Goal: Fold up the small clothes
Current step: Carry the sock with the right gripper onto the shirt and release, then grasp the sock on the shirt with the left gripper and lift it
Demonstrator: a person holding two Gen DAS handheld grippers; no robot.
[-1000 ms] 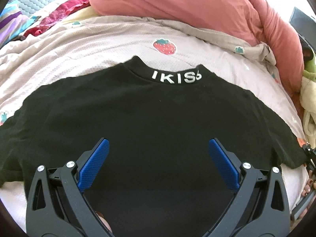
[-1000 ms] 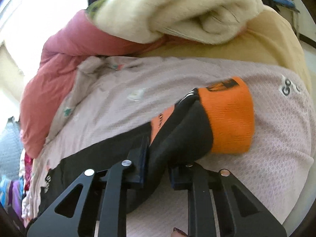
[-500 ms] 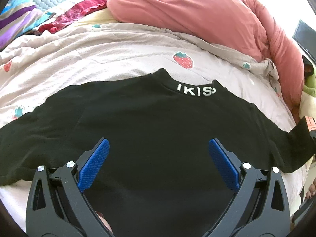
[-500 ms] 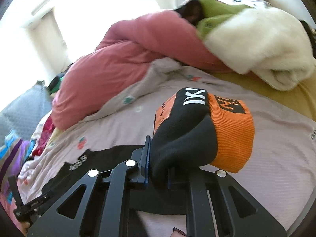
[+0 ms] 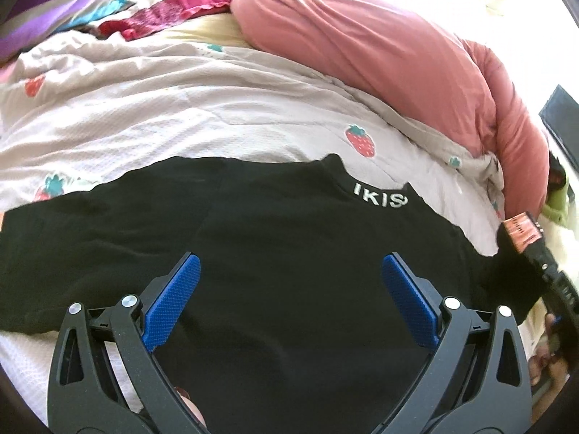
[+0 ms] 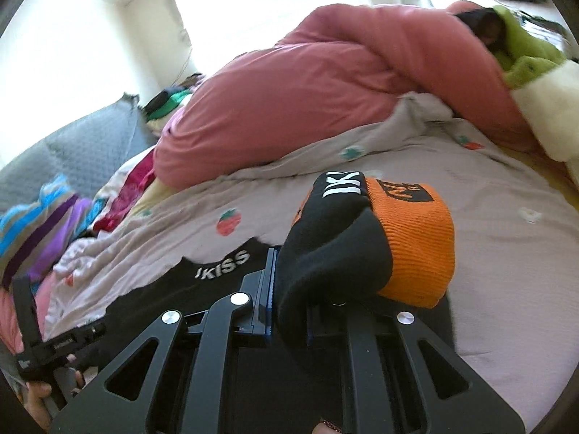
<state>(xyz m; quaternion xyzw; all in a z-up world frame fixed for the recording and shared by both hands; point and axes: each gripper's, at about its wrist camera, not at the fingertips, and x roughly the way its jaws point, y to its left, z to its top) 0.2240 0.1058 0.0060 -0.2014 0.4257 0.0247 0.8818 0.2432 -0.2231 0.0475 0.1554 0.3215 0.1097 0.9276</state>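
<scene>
A black shirt [image 5: 289,235] lies flat on the strawberry bedsheet [image 5: 181,108], its collar [image 5: 380,200] printed IKISS pointing away. My left gripper [image 5: 289,289] hovers open over the shirt's body, blue pads [image 5: 173,300] wide apart with nothing between them. My right gripper [image 6: 289,303] is shut on the black sleeve [image 6: 325,253], which bunches up above the jaws with its orange cuff [image 6: 416,246] folded over to the right. In the left wrist view the right gripper [image 5: 539,253] shows at the right edge, lifting the cuff [image 5: 521,229] off the bed.
A pink duvet [image 5: 380,54] is heaped along the far side of the bed. Striped colourful fabric [image 5: 43,11] and a red cloth [image 5: 173,11] lie far left. A green and white fleece [image 6: 535,72] sits far right. A hand [image 6: 36,398] holds the left gripper's handle.
The right gripper has lifted the sleeve off the sheet, rolled, and carried it towards the shirt's body. The left gripper has drifted left over the shirt, still open.
</scene>
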